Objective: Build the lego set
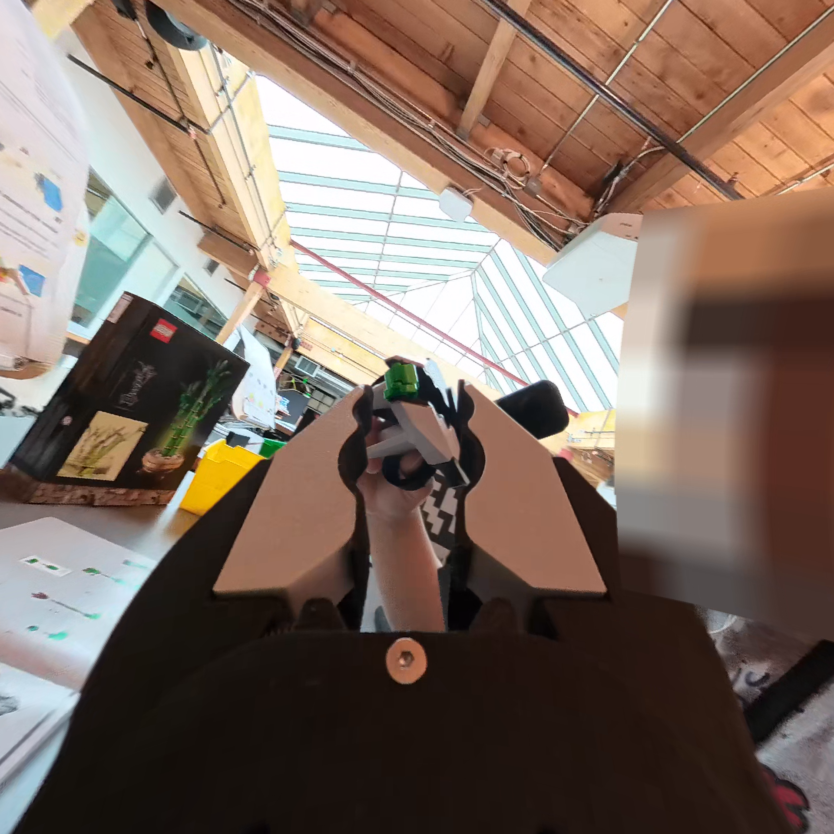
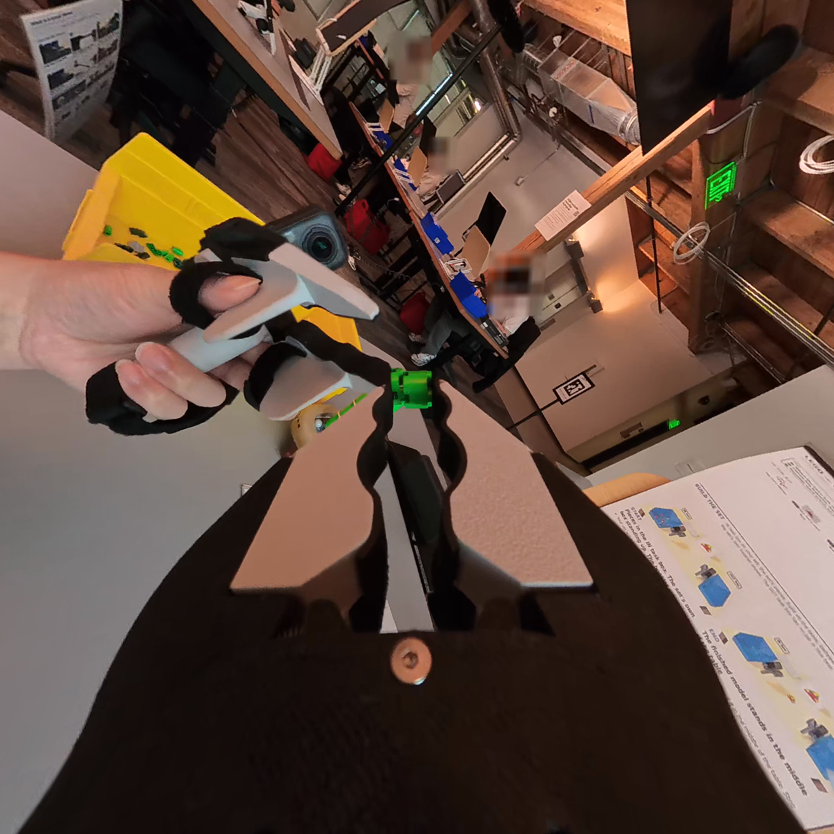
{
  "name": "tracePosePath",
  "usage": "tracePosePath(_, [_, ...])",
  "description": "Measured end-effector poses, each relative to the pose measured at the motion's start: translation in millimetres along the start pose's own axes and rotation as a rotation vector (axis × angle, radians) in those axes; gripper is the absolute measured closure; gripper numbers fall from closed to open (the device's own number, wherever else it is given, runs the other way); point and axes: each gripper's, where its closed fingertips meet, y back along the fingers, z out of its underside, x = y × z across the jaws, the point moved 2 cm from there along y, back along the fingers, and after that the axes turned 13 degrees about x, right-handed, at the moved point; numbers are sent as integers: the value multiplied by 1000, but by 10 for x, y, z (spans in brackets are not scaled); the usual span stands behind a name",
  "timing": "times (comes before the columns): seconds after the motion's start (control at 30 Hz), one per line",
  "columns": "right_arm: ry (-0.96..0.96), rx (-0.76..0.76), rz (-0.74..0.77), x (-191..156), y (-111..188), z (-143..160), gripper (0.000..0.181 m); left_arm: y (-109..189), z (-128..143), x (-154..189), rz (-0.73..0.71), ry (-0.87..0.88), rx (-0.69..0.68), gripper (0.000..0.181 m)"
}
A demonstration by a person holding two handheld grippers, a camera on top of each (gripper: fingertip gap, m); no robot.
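My right gripper [image 2: 411, 390] is shut on a small bright green lego piece [image 2: 413, 389], held in the air above the table. My left gripper [image 1: 413, 395] points up toward the ceiling with its jaws apart. The green piece [image 1: 399, 383] sits close to its left fingertip, not clamped between both. In the right wrist view the left gripper [image 2: 381, 345] comes in from the left in a person's hand. Its lower black tip reaches the green piece and its upper finger stands clear above. The right gripper [image 1: 417, 383] and the hand holding it show through the left gripper's gap.
A yellow bin [image 2: 135, 180] with several loose green pieces stands at the table's far edge and also shows in the left wrist view [image 1: 216, 474]. A black lego box [image 1: 126, 397] stands behind it. A tan round part with a green stem [image 2: 311, 424] lies on the grey table [image 2: 113, 541]. Instruction sheets [image 2: 744, 609] lie to the right. Less than 4 cm separates the two grippers' tips.
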Motion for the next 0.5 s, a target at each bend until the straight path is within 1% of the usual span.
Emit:
tracePosePath(0.17, [23, -2, -26, -49, -2, 23, 166, -31, 126, -57, -37, 7, -67, 151])
tracePosePath(0.27, [29, 16, -49, -95, -4, 16, 166, -24, 105, -33, -21, 21, -62, 155])
tracePosePath(0.4, [-29, 89, -66, -102, 19, -64, 165, -7, 79, 3, 1, 20, -61, 156])
tracePosePath(0.5, [-83, 165, -104, -131, 65, -156, 165, 1, -10, 105, 64, 53, -6, 155])
